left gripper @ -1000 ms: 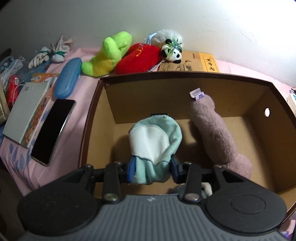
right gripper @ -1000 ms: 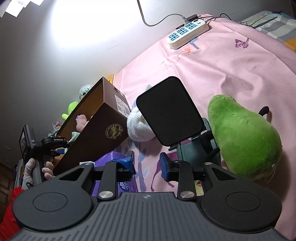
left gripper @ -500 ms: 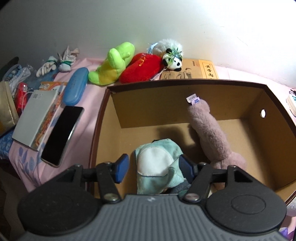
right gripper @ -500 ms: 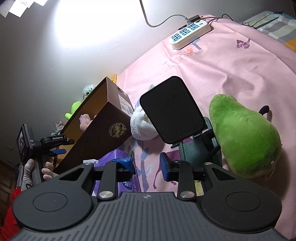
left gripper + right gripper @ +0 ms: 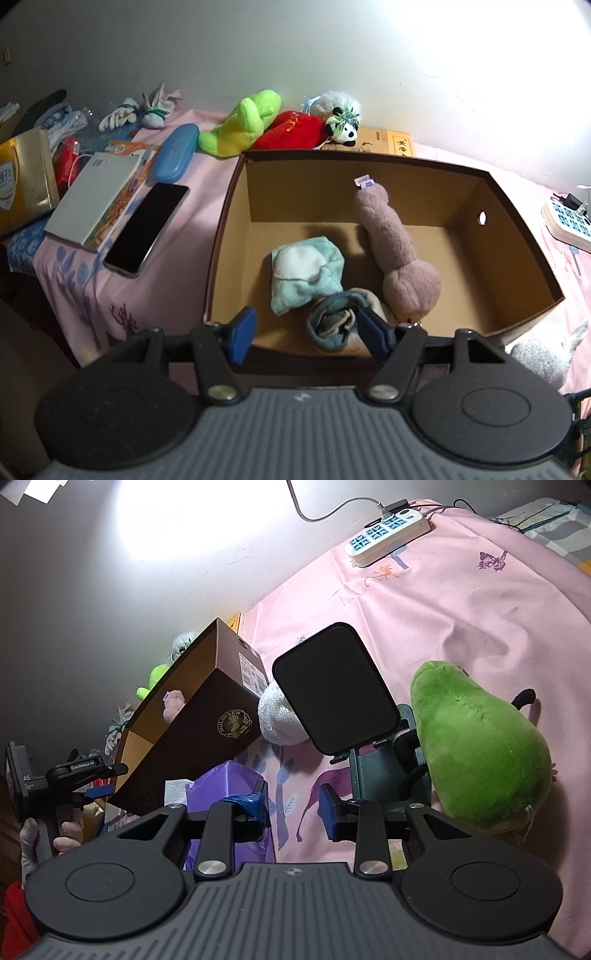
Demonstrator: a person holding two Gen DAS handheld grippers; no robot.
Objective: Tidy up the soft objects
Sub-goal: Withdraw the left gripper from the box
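Brown box [image 5: 517, 236] holds a mauve plush [image 5: 391, 240], a mint-and-white cloth [image 5: 306, 273], perhaps grey socks [image 5: 332, 325].

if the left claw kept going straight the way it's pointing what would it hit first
Most likely the grey rolled sock lying on the cardboard box floor, which sits right between the open left claw fingers. The light blue soft piece lies just beyond. Depth is hard to judge through the fisheye.

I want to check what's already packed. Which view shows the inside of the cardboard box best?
The left wrist view: it looks down into the open cardboard box, showing its contents. The right wrist view shows mostly its dark outside.
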